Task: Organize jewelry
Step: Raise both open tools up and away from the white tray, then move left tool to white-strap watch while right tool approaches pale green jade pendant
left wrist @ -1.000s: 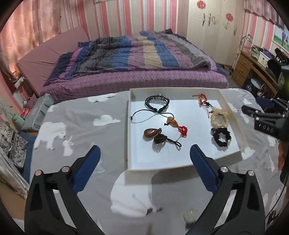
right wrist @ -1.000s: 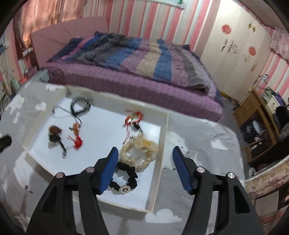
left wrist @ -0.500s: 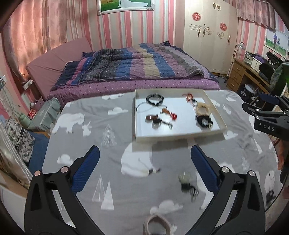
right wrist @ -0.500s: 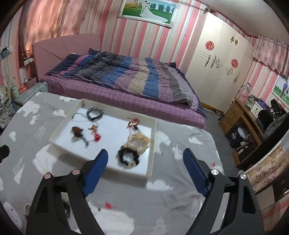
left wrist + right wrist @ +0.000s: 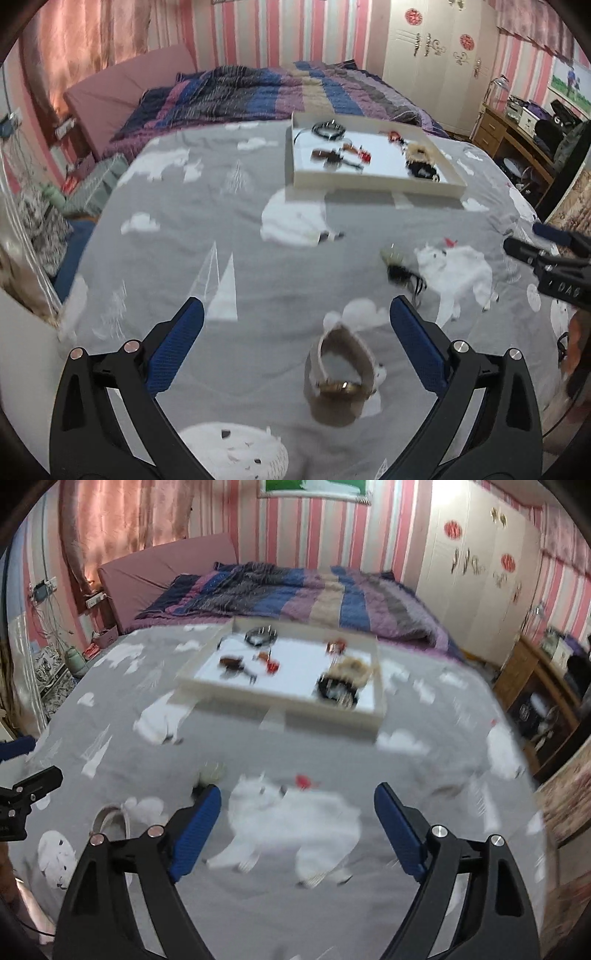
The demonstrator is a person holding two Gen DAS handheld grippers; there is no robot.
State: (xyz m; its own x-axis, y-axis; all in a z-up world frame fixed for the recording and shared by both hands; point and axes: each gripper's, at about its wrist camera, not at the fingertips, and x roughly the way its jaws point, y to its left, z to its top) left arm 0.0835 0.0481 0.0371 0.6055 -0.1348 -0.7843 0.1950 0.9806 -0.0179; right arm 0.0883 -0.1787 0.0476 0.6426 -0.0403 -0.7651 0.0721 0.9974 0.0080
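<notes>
A white tray (image 5: pixel 373 182) holding several bracelets and pendants sits at the far side of the grey cloth; it also shows in the right wrist view (image 5: pixel 280 701). A beige looped strap piece (image 5: pixel 338 373) lies close between my open, empty left gripper's (image 5: pixel 293 350) fingers; it shows at the left of the right wrist view (image 5: pixel 110 819). A pale-green pendant on a black cord (image 5: pixel 397 264) lies farther right, and sits by the left finger of my open, empty right gripper (image 5: pixel 297 830). A small red piece (image 5: pixel 304 781) lies ahead of it.
The grey cloth with white bear prints (image 5: pixel 221 240) covers the table. A bed with a striped blanket (image 5: pixel 280 88) stands behind it. A wooden desk (image 5: pixel 513 133) is at the right. Bags and clutter (image 5: pixel 40 229) are on the floor at the left.
Both grippers have pulled back and away from the tray toward the near side of the cloth. The beige strap and the green pendant have come into close view.
</notes>
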